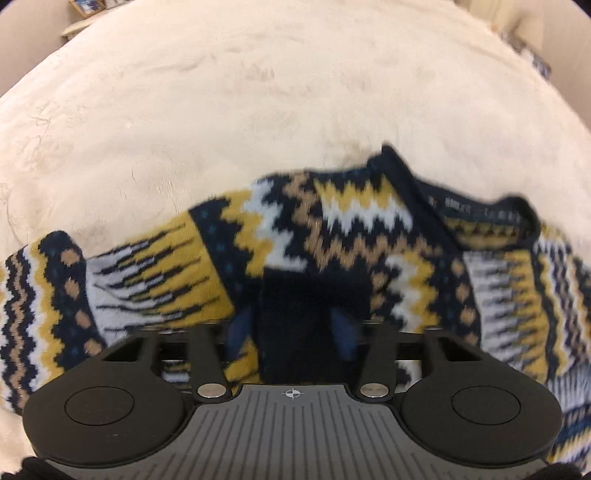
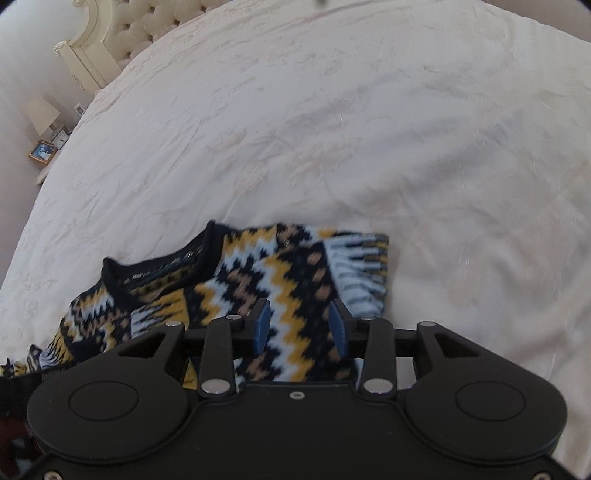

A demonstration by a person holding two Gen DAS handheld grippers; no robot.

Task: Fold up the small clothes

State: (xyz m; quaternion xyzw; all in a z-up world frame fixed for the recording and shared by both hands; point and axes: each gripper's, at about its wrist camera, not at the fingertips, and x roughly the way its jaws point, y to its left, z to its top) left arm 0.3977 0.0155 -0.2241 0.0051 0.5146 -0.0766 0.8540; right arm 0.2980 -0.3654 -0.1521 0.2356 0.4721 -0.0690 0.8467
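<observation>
Gripping the sweater's (image 1: 332,229) dark cuff (image 1: 314,314), left fingers (image 1: 236,332); right fingers (image 2: 263,325) parted above it

Patterned navy, mustard and white sweater (image 2: 258,280) lies partly folded on bed.

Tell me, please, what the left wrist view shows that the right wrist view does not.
Only the left wrist view shows the left gripper with a dark navy band of the sweater between its blue pads, and a sleeve stretched out to the left. Only the right wrist view shows the right gripper, jaws apart above the knit, plus the tufted headboard and lamp. Both show the patterned sweater on the cream bedspread.
</observation>
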